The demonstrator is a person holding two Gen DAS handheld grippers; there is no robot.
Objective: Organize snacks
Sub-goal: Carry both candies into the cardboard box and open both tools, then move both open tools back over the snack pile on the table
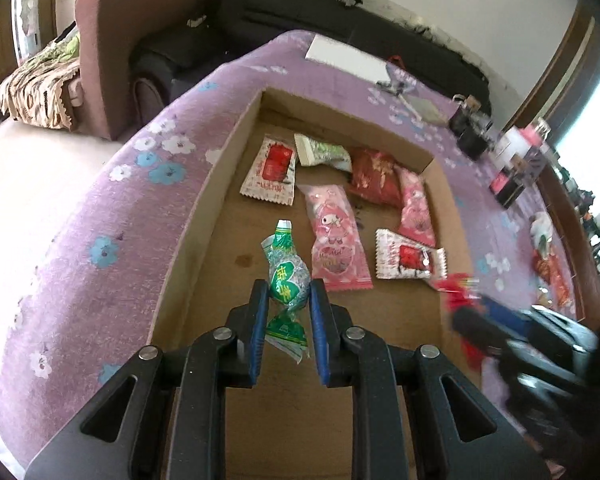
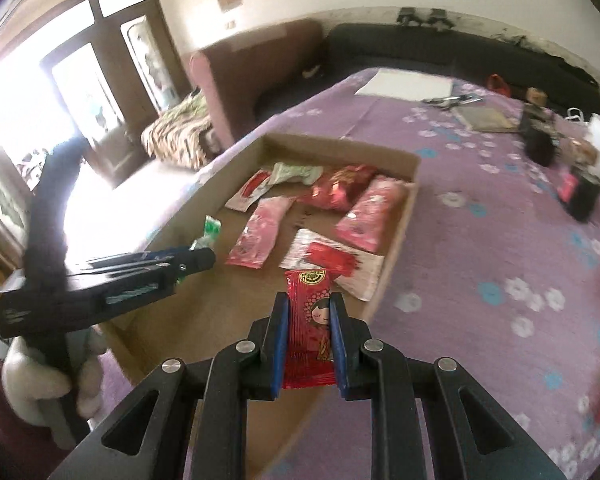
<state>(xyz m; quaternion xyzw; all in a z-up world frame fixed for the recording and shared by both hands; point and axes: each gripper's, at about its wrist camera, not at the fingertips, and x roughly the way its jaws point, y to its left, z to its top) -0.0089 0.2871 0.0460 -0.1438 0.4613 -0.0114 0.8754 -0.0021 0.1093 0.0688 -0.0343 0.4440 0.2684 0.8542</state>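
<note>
left gripper (image 1: 289,292) reached forward over the near left part of the cardboard box (image 1: 220,168), fingers level and pointing toward the far wall of the box, clamped on a green candy (image 1: 290,276). candy's long axis ran along the fingers, one twisted end pointing away into the box, the other back toward the camera. right gripper (image 2: 309,308) hung over the near right edge of the box, angled slightly down, jaws narrowed on a red packet (image 2: 309,320). packet was held lengthwise, long axis in line with the fingers, printed top end pointing ahead toward the box, bottom end between the pads. in the right wrist view the left gripper came in from the left, held by a white-gloved hand (image 2: 40,384). inside the box lay two white-and-red packets (image 1: 270,170), two pink packets (image 1: 336,236), a dark red packet (image 1: 374,178) and a pale green packet (image 1: 322,152), flat on the floor. box sat on a purple flowered tablecloth (image 1: 112,216).
</note>
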